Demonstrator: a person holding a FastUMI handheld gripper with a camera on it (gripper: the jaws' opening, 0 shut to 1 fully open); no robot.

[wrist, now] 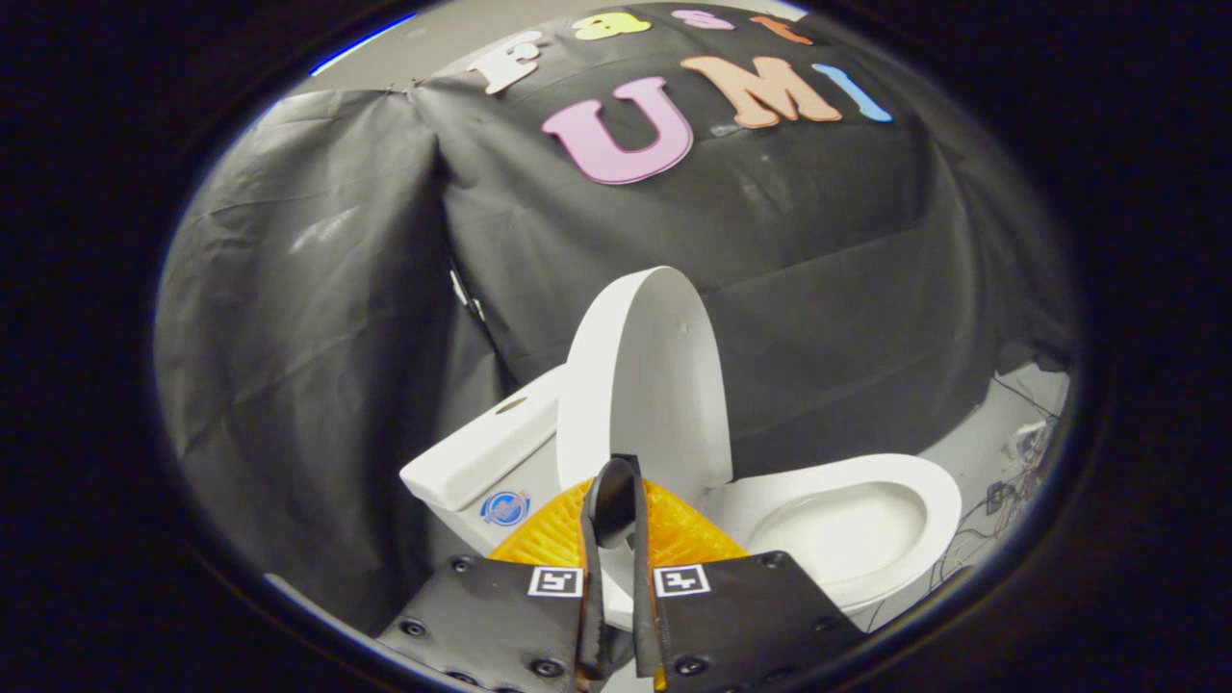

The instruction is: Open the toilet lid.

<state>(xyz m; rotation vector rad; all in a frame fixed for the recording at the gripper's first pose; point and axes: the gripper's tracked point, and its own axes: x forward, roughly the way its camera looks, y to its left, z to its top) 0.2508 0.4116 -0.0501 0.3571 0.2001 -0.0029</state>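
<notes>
Your fingers (616, 500) are nearly together, a thin gap between the tips, which overlap the lower edge of the raised lid (643, 375); whether they pinch it is hard to tell. The lid stands upright against the tank (481, 452). Beside it, the open bowl (857, 525) sits on the floor (1001, 433).

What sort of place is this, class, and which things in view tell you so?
Probably a mock bathroom in a test booth, not a real one: a toilet with its lid raised stands against black cloth, loose wires lie on the floor, and the gripper has its fingers nearly together.
</notes>
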